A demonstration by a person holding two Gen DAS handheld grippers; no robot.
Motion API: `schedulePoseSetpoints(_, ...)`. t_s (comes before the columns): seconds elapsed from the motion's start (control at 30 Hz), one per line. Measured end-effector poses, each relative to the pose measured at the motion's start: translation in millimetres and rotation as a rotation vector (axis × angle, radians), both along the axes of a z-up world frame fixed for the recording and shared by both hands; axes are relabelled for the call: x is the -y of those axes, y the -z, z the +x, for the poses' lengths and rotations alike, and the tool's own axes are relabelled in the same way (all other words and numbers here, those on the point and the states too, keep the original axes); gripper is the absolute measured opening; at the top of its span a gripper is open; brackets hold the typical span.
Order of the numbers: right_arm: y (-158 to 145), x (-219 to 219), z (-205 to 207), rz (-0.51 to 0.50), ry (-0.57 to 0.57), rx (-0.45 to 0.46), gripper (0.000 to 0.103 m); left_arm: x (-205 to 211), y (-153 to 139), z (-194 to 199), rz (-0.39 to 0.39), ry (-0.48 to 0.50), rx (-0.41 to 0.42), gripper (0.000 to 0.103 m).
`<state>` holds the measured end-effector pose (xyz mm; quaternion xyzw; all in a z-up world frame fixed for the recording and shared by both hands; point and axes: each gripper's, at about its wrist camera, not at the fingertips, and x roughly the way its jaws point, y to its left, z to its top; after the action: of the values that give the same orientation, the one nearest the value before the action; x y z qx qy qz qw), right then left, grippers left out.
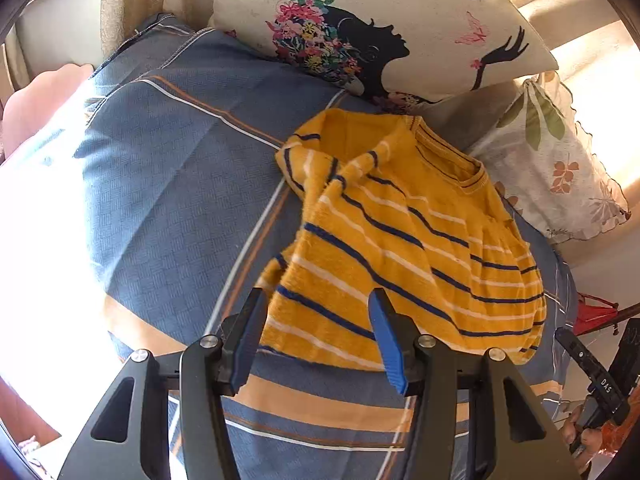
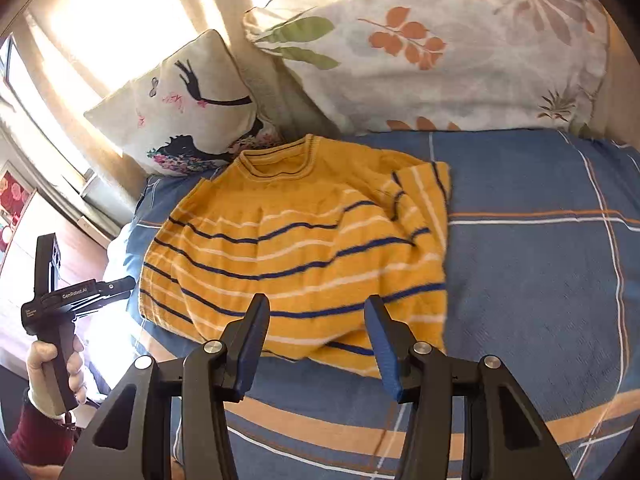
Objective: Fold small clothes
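A small yellow sweater with navy and white stripes (image 1: 404,240) lies on a blue plaid bedsheet (image 1: 168,184), neckline toward the pillows; one sleeve is folded over its body. It also shows in the right wrist view (image 2: 304,248), sleeve folded in at its right side. My left gripper (image 1: 318,300) is open and empty, hovering over the sweater's hem corner. My right gripper (image 2: 316,308) is open and empty, just above the hem. Each view shows the other gripper held in a hand at the bed's edge: right (image 1: 600,384), left (image 2: 60,304).
A cushion printed with a woman's silhouette and flowers (image 1: 360,36) and a leaf-print pillow (image 1: 560,168) lean behind the sweater; both show in the right wrist view (image 2: 188,108) (image 2: 440,56). Curtains and a bright window are behind. Bare sheet (image 2: 540,272) lies beside the sweater.
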<state>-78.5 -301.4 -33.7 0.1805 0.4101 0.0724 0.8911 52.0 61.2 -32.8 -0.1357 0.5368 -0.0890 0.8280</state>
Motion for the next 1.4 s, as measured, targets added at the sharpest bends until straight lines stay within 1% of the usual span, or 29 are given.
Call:
schedulePoseSetpoints(0.03, -2.2, -9.1, 8.8, 0.003, -0.013, -0.004, 0.054, -5.5, 2.0, 3.2, -0.005, -0.002, -0.008, 0.051)
schedulePoseSetpoints(0.1, -3.7, -29.6, 33.2, 0.038, -0.060, -0.024, 0.054, -15.8, 6.7, 8.1, -0.033, 0.002, -0.021, 0.052)
schedulePoseSetpoints(0.17, -3.6, -53.0, 62.9, 0.077, -0.101, -0.052, 0.054, -24.1, 14.1, 13.9, -0.060, 0.010, -0.042, 0.054)
schedulePoseSetpoints(0.23, -1.3, -77.0, 96.8, 0.107, -0.137, -0.084, 0.054, -28.4, 22.1, 20.2, -0.096, 0.025, -0.062, 0.054)
schedulePoseSetpoints(0.33, 5.2, -116.1, 151.8, 0.140, -0.196, -0.134, 0.054, -26.5, 31.2, 27.2, -0.114, 0.065, -0.078, 0.054)
schedulePoseSetpoints(0.4, 12.0, -143.9, 187.5, 0.176, -0.241, -0.178, 0.054, -23.2, 36.2, 30.5, -0.140, 0.094, -0.079, 0.054)
schedulePoseSetpoints(0.43, 15.6, -158.2, 202.8, 0.182, -0.256, -0.200, 0.054, -21.6, 38.8, 31.9, -0.161, 0.106, -0.079, 0.055)
schedulePoseSetpoints(0.47, 20.4, -174.1, 216.7, 0.172, -0.269, -0.223, 0.054, -20.1, 41.4, 33.0, -0.184, 0.113, -0.078, 0.059)
schedulePoseSetpoints(0.5, 25.5, -188.4, 228.1, 0.151, -0.284, -0.247, 0.054, -18.2, 44.6, 34.1, -0.204, 0.118, -0.074, 0.061)
schedulePoseSetpoints(0.53, 31.4, -202.8, 238.3, 0.117, -0.298, -0.275, 0.060, -16.2, 48.1, 35.0, -0.210, 0.118, -0.070, 0.066)
schedulePoseSetpoints(0.57, 37.4, -216.8, 246.7, 0.078, -0.308, -0.301, 0.065, -14.2, 51.8, 35.5, -0.210, 0.116, -0.070, 0.066)
schedulePoseSetpoints(0.6, 41.8, -227.8, 251.7, 0.047, -0.315, -0.320, 0.067, -11.7, 55.7, 35.5, -0.222, 0.128, -0.083, 0.066)
schedulePoseSetpoints(0.63, 44.8, -237.7, 254.9, 0.021, -0.323, -0.334, 0.073, -9.7, 57.6, 33.9, -0.251, 0.150, -0.093, 0.061)
schedulePoseSetpoints(0.67, 45.6, -246.8, 256.4, -0.009, -0.329, -0.340, 0.079, -8.8, 57.7, 30.9, -0.282, 0.167, -0.095, 0.048)
schedulePoseSetpoints(0.7, 45.1, -254.2, 256.4, -0.034, -0.335, -0.340, 0.081, -8.4, 58.5, 27.5, -0.305, 0.181, -0.103, 0.041)
schedulePoseSetpoints(0.73, 44.9, -261.9, 255.9, -0.058, -0.346, -0.341, 0.084, -8.4, 60.8, 24.5, -0.329, 0.189, -0.120, 0.031)
schedulePoseSetpoints(0.8, 49.1, -275.3, 254.4, -0.122, -0.359, -0.358, 0.085, -13.2, 65.1, 19.8, -0.388, 0.168, -0.135, 0.030)
schedulePoseSetpoints(0.9, 55.5, -298.0, 253.2, -0.275, -0.388, -0.370, 0.085, -20.8, 70.3, 18.9, -0.466, 0.139, -0.156, 0.030)
schedulePoseSetpoints(0.93, 56.7, -306.5, 253.1, -0.335, -0.398, -0.372, 0.083, -23.0, 71.4, 18.7, -0.484, 0.131, -0.162, 0.030)
schedulePoseSetpoints(1.0, 59.9, -317.9, 249.0, -0.449, -0.396, -0.361, 0.076, -24.1, 71.2, 17.6, -0.497, 0.129, -0.164, 0.030)
schedulePoseSetpoints(1.07, 59.6, -325.9, 242.0, -0.552, -0.385, -0.328, 0.053, -23.5, 68.3, 14.5, -0.492, 0.136, -0.157, 0.030)
schedulePoseSetpoints(1.1, 57.2, -325.2, 239.0, -0.560, -0.381, -0.312, 0.047, -21.7, 66.2, 12.7, -0.490, 0.139, -0.154, 0.030)
schedulePoseSetpoints(1.13, 52.9, -320.7, 236.3, -0.536, -0.373, -0.297, 0.036, -19.8, 63.1, 10.4, -0.486, 0.144, -0.149, 0.030)
schedulePoseSetpoints(1.17, 47.6, -312.2, 233.9, -0.486, -0.360, -0.287, 0.027, -17.8, 59.0, 8.2, -0.480, 0.149, -0.142, 0.030)
schedulePoseSetpoints(1.2, 42.3, -301.9, 231.5, -0.434, -0.345, -0.280, 0.024, -16.3, 54.2, 6.5, -0.476, 0.156, -0.135, 0.030)
schedulePoseSetpoints(1.23, 35.9, -289.6, 228.6, -0.376, -0.329, -0.269, 0.021, -16.9, 48.1, 1.2, -0.480, 0.165, -0.133, 0.030)
schedulePoseSetpoints(1.3, 21.2, -261.1, 219.3, -0.274, -0.299, -0.234, 0.020, -24.0, 34.3, -2.3, -0.490, 0.166, -0.124, 0.030)
schedulePoseSetpoints(1.4, -2.1, -209.3, 199.8, -0.130, -0.253, -0.168, 0.019, -34.6, 9.4, -15.9, -0.478, 0.139, -0.073, 0.030)
